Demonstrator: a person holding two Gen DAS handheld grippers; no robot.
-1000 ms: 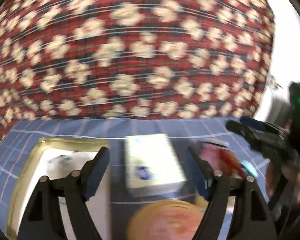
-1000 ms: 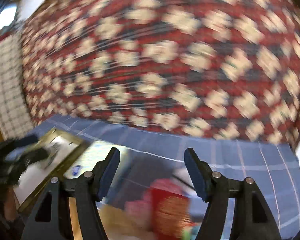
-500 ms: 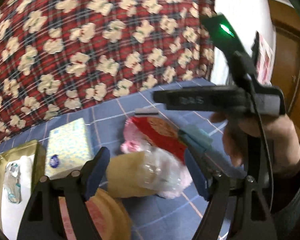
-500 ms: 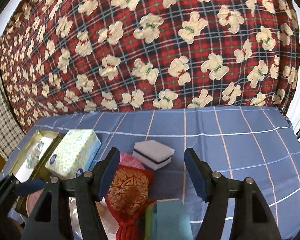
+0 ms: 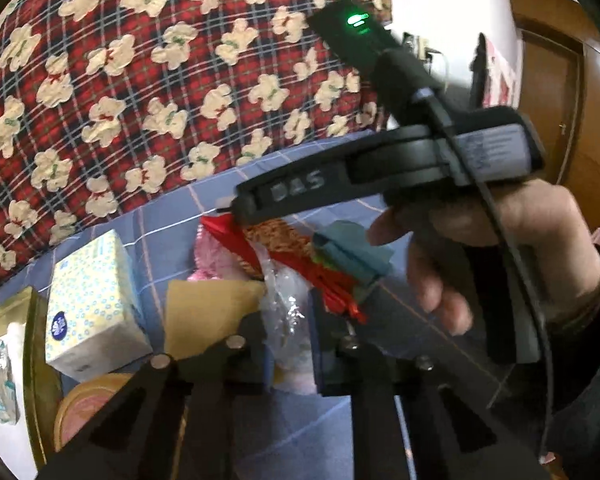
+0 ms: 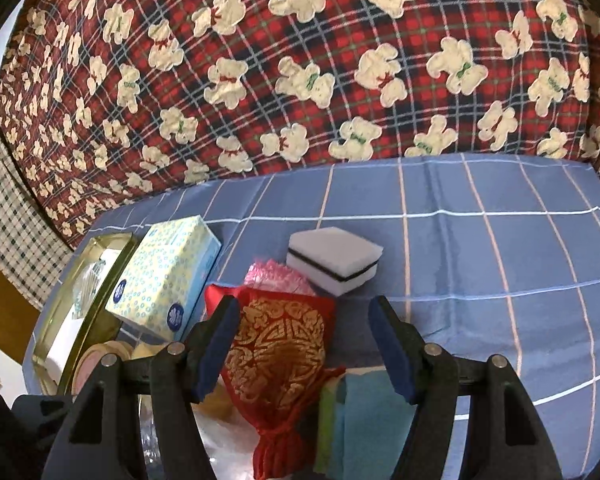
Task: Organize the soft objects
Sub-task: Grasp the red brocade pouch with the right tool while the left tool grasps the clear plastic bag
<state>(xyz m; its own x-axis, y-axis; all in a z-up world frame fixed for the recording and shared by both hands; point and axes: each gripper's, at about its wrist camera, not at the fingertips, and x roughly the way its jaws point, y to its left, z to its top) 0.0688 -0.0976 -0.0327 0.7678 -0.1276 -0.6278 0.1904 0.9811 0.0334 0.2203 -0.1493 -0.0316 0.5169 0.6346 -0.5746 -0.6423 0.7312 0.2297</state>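
Near the front of the blue checked surface (image 6: 480, 240), a heap of soft items is seen: a red brocade pouch (image 6: 278, 364), a pink ruffled cloth (image 6: 278, 274), folded teal and green cloths (image 6: 360, 420), a clear plastic bag (image 5: 286, 312) and a tan cloth (image 5: 204, 312). A white sponge with a dark band (image 6: 334, 260) lies just beyond the pouch, and a tissue box (image 6: 166, 276) stands to the left, beside a gold-rimmed tray (image 6: 82, 308).

The left gripper (image 5: 290, 354) is seen with its fingers drawn close upon the clear plastic bag; a firm hold appears to be made, though how much of the film is caught cannot be told. The right gripper (image 6: 304, 344) is held with its fingers well apart, straddling the red pouch without touching it.

The step in hand is judged to be the lifting of the bag clear of the heap. It is advised that the bag be raised slowly and straight up, since its film lies against the tan cloth and the pouch's tassels and may drag them. The right gripper should be kept clear of the lift, or lowered onto the pouch to pin it. A slack pinch on thin film is liable to slip.
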